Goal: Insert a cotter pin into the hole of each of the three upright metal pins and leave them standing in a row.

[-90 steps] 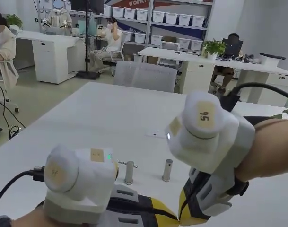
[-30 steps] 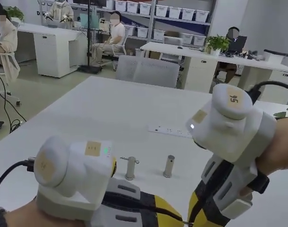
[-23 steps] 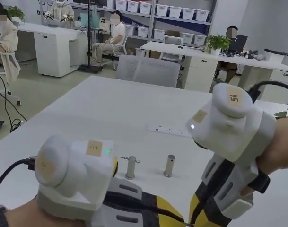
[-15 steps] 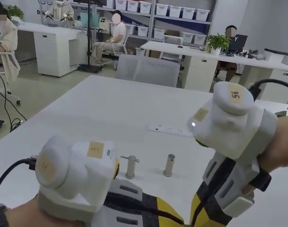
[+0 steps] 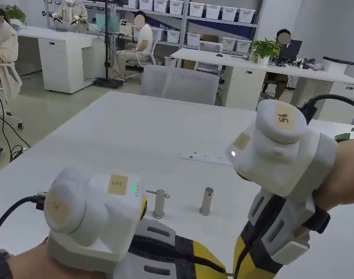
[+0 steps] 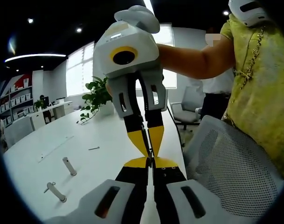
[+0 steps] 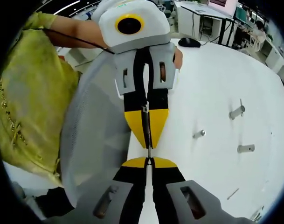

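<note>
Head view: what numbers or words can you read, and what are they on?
"56", handwritten, turned sideways: round sticker on the right tool's cap.
Left tool, cap sticker: too faint to read.
Left tool, top sticker: blurred.
Shelf bin labels: too small.

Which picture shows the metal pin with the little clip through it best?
The head view: the pin stands upright and clear, with the clip poking out left near its top. The left gripper view shows the pin small and slanted; the right gripper view shows it tiny.
</note>
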Available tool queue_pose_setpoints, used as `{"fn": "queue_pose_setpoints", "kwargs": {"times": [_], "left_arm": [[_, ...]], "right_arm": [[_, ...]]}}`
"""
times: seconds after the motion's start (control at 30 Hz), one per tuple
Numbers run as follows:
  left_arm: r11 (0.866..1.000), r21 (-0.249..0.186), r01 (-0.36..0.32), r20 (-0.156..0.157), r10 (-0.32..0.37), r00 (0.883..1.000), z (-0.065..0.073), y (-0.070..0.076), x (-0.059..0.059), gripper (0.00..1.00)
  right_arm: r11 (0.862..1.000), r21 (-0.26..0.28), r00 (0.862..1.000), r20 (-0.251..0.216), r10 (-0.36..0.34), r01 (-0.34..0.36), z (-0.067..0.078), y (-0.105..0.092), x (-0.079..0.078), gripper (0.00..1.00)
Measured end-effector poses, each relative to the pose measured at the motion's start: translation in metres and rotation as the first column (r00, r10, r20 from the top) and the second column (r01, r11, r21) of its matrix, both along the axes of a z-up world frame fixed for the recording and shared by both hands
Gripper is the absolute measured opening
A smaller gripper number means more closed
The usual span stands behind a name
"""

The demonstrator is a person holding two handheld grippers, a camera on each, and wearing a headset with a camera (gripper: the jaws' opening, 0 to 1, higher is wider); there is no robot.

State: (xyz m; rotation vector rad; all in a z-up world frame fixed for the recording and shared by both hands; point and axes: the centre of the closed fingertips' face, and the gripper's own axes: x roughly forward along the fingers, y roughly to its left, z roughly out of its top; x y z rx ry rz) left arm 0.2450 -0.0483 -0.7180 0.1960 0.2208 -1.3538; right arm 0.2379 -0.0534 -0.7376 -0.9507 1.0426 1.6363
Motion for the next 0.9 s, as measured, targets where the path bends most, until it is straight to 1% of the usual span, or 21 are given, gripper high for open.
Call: {"fn": "queue_pose_setpoints", "kwargs": {"times": [0.03,0.17,0.23,0.37,0.5,0.57,0.63,0.67,0.7,0.73,0.77,0.8,0.83,0.9], "left_arm": [[1.0,-0.001,-0.001,-0.001,0.001,1.0,0.0,0.0,0.0,0.01],[1.0,-0.001,-0.003,0.003,0.003,1.0,0.0,0.0,0.001,0.01],[1.0,-0.002,-0.006,0.009,0.006,1.0,0.0,0.0,0.002,0.03],[1.0,-0.008,-0.01,0.01,0.01,1.0,0.001,-0.001,0.002,0.06],[1.0,-0.006,-0.015,0.003,0.015,1.0,0.0,-0.001,0.002,0.13],[1.0,-0.015,-0.025,-0.006,0.025,1.0,0.001,0.001,0.003,0.18],[0.999,-0.023,-0.043,-0.01,0.042,0.999,0.002,0.005,0.006,0.2],[0.998,-0.029,-0.053,-0.015,0.052,0.999,0.003,0.008,0.008,0.22],[0.997,-0.038,-0.073,-0.019,0.073,0.997,0.005,0.013,0.013,0.24],[0.994,-0.042,-0.097,-0.018,0.096,0.995,0.005,0.018,0.017,0.25],[0.99,-0.044,-0.131,-0.02,0.13,0.991,0.004,0.026,0.025,0.26],[0.986,-0.05,-0.156,-0.027,0.155,0.988,0.003,0.032,0.03,0.26],[0.979,-0.052,-0.195,-0.036,0.193,0.98,-0.001,0.041,0.038,0.27],[0.973,-0.045,-0.228,-0.051,0.226,0.973,-0.009,0.051,0.047,0.29]], "right_arm": [[1.0,0.002,1.0,0.006,0.001,-0.001,0.0,0.0,0.001,0.04],[1.0,0.0,1.0,0.006,-0.005,0.005,0.0,0.0,0.002,0.04],[1.0,0.002,1.0,0.004,-0.003,0.003,0.0,0.001,0.001,0.04],[1.0,-0.002,1.0,0.003,-0.005,0.005,0.0,0.0,0.001,0.04],[1.0,-0.006,1.0,0.01,-0.008,0.008,-0.002,-0.002,0.002,0.04],[1.0,-0.013,1.0,0.017,-0.012,0.012,-0.003,-0.004,0.004,0.04],[1.0,-0.013,1.0,0.017,-0.019,0.019,-0.005,-0.006,0.006,0.04],[1.0,-0.013,1.0,0.019,-0.025,0.025,-0.005,-0.007,0.006,0.04],[0.999,-0.013,0.999,0.023,-0.029,0.03,-0.006,-0.007,0.008,0.04],[0.999,-0.014,0.999,0.024,-0.034,0.034,-0.007,-0.008,0.008,0.04],[0.999,-0.014,0.999,0.025,-0.038,0.039,-0.007,-0.009,0.009,0.04],[0.999,-0.011,0.999,0.028,-0.046,0.046,-0.008,-0.009,0.011,0.04],[0.998,-0.008,0.998,0.028,-0.058,0.058,-0.008,-0.01,0.012,0.04],[0.997,-0.007,0.996,0.043,-0.076,0.077,-0.01,-0.011,0.017,0.04]]}}
